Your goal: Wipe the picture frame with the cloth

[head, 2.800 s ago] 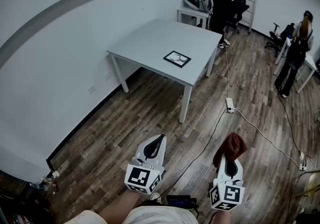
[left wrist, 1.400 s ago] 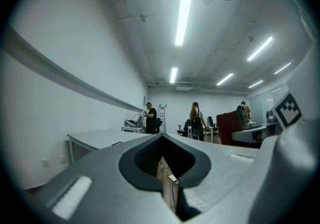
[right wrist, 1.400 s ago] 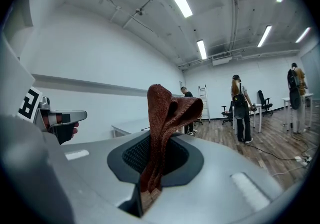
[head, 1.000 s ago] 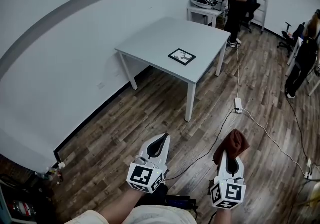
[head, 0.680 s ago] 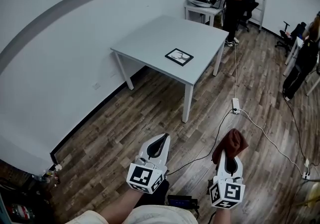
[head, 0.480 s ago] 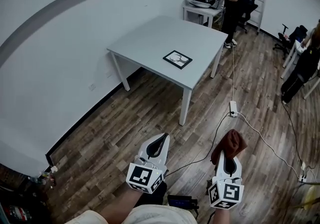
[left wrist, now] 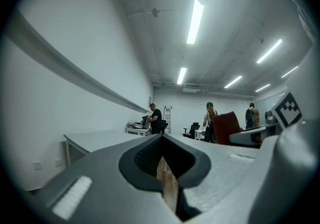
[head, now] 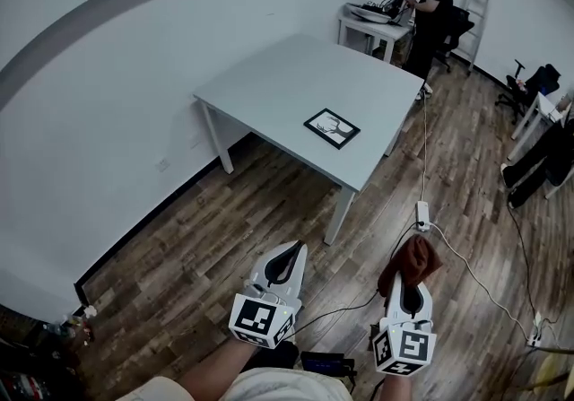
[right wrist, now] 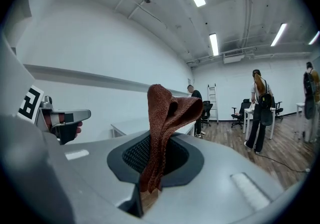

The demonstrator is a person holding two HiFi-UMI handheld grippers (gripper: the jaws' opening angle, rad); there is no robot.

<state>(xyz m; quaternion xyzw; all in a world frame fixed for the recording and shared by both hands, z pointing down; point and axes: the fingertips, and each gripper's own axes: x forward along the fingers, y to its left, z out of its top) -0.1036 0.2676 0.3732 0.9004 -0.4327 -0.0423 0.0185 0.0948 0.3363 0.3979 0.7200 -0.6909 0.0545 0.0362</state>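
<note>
A black picture frame lies flat near the front edge of a grey table across the room. Both grippers are held low over the wooden floor, well short of the table. My right gripper is shut on a rust-brown cloth, which stands up folded out of the jaws in the right gripper view too, cloth. My left gripper is shut with nothing in it; in the left gripper view the jaws meet, and the table shows at left.
A white power strip and cables lie on the floor to the right of the table. A person stands at a second table beyond, beside a ladder. A white wall runs along the left.
The head view has shifted from side to side and the table with the frame now lies slightly nearer. Both grippers keep their pose, the cloth still in the right one.
</note>
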